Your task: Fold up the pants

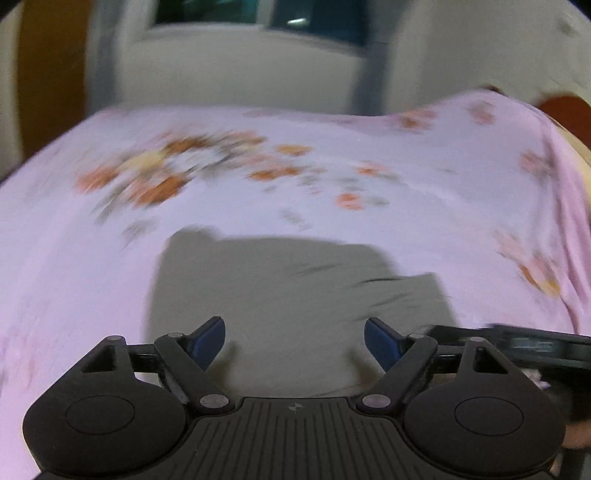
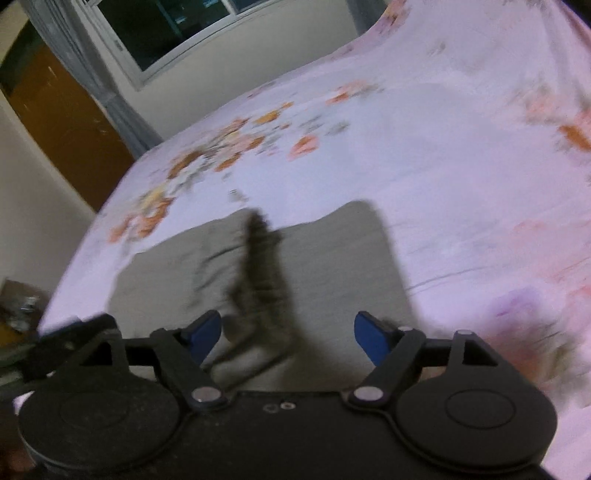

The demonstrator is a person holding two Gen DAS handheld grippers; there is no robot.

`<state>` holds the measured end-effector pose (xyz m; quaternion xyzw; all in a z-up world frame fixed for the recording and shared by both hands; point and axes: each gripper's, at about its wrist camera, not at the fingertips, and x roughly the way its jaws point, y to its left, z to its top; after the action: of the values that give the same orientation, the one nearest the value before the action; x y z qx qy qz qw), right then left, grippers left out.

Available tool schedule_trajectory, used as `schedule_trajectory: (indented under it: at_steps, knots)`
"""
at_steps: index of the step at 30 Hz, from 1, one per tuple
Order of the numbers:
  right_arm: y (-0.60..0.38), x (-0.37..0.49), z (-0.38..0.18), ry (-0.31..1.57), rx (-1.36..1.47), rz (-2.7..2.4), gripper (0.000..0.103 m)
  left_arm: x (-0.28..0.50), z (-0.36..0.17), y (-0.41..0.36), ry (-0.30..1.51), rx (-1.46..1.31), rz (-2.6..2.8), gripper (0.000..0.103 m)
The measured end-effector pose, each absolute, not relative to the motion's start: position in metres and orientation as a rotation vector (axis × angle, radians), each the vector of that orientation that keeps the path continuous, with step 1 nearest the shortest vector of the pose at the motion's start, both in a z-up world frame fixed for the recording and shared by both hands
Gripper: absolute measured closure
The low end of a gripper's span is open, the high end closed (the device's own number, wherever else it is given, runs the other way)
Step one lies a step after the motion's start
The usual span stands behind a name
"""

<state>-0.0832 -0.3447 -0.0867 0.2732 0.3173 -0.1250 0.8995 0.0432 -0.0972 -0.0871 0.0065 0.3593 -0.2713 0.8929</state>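
Pants [image 1: 295, 291] lie on a pink floral bedsheet [image 1: 332, 206] beneath a window [image 2: 177, 29], both grippers spread wide, empty.

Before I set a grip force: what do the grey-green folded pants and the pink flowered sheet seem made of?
Grey-green folded pants: soft matte woven cloth, likely cotton-like; it creases and lies limp. Pink flowered sheet: thin printed fabric with faint wrinkles and no shine. Motion blur hides the weave.

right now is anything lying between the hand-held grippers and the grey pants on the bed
Nothing visible does. The grey folded fabric pants lie flat on the pink floral bedsheet, directly beyond the open left hand-held gripper and open right hand-held gripper. Only a raised dark fold of the pants themselves shows.
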Motion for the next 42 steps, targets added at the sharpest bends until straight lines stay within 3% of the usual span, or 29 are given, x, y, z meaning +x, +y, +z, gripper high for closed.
schedule_trajectory:
  at_steps: [6, 9, 10, 14, 16, 24, 29, 33, 36, 39, 42]
  knots:
    - [-0.337, -0.052, -0.111, 0.725, 0.661, -0.215, 0.019, 0.061, -0.134, -0.050, 0.839, -0.109, -0.455, 0.021]
    - [-0.333, -0.040, -0.116, 0.714, 0.661, -0.229, 0.035, 0.062, -0.149, -0.047, 0.862, -0.133, -0.464, 0.021]
    - [-0.331, -0.036, -0.117, 0.708, 0.664, -0.217, 0.047, 0.062, -0.151, -0.048, 0.859, -0.129, -0.463, 0.021]
    - [-0.319, -0.037, -0.109, 0.674, 0.581, -0.197, 0.061, 0.065, -0.151, -0.049, 0.851, -0.130, -0.461, 0.021]
    - [-0.314, -0.046, -0.095, 0.611, 0.527, -0.175, 0.063, 0.065, -0.146, -0.048, 0.831, -0.137, -0.458, 0.021]
    - [-0.326, -0.076, -0.051, 0.507, 0.410, -0.199, 0.064, 0.052, -0.119, -0.071, 0.744, -0.096, -0.538, 0.021]
    - [-0.361, -0.092, -0.068, 0.571, 0.454, -0.284, 0.062, 0.049, -0.128, -0.097, 0.777, -0.033, -0.567, 0.021]
    - [-0.367, -0.093, -0.100, 0.679, 0.456, -0.325, 0.051, 0.046, -0.146, -0.111, 0.800, 0.060, -0.548, 0.021]
    - [-0.364, -0.093, -0.095, 0.659, 0.434, -0.341, 0.042, 0.045, -0.146, -0.107, 0.800, 0.061, -0.552, 0.021]
    - [-0.362, -0.103, -0.078, 0.616, 0.394, -0.356, 0.039, 0.047, -0.143, -0.102, 0.809, 0.038, -0.544, 0.021]
    - [-0.355, -0.104, -0.060, 0.554, 0.327, -0.365, 0.042, 0.049, -0.137, -0.096, 0.811, -0.014, -0.533, 0.021]
